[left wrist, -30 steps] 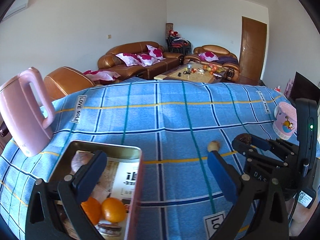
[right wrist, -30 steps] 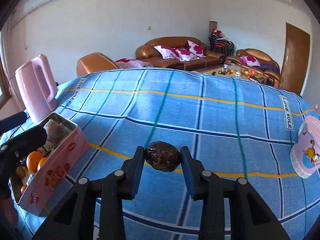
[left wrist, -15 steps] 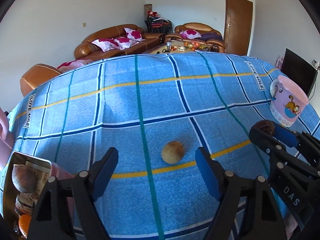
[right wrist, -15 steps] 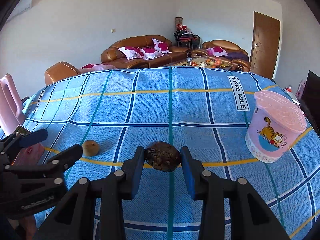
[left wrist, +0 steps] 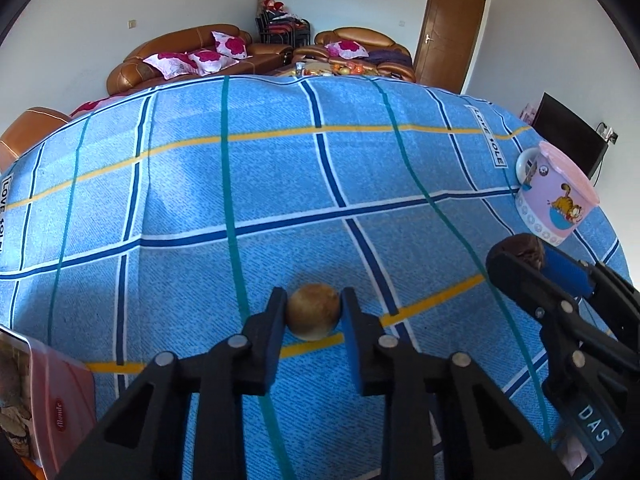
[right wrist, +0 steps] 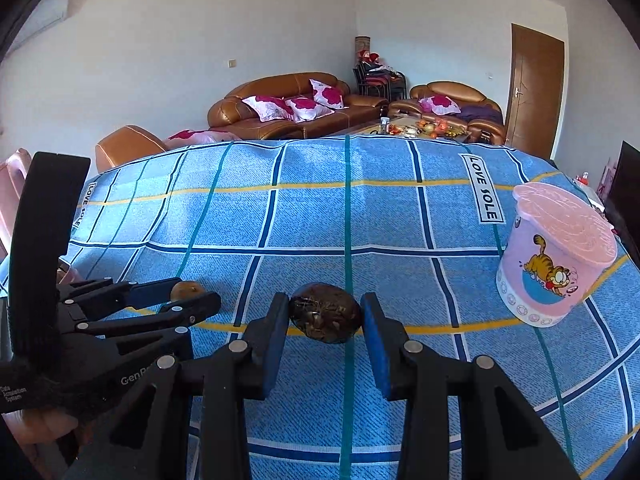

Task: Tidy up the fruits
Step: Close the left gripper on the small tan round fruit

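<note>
A: What is the left gripper (left wrist: 313, 312) doing?

B: Its jaws have just been closing, and now both pads press the sides of a small round tan fruit (left wrist: 313, 311) that sits on the blue checked cloth (left wrist: 280, 184). I judge it is clamped low so it can be lifted without rolling away.

A: And the right gripper (right wrist: 325, 314)?

B: It is clamped on a dark, rough brown fruit (right wrist: 326, 313), carried just above the cloth. Each tool has its own piece, probably to save a trip.

A: Where would they go?

B: Likely the pink tin (left wrist: 60, 408) at the lower left edge of the left wrist view. Only a corner shows; there are pale brown shapes inside that I cannot name.

A: The other container?

B: A pink cartoon-cat tub (right wrist: 554, 256) stands well apart at the right, lid on, contents hidden.
</note>
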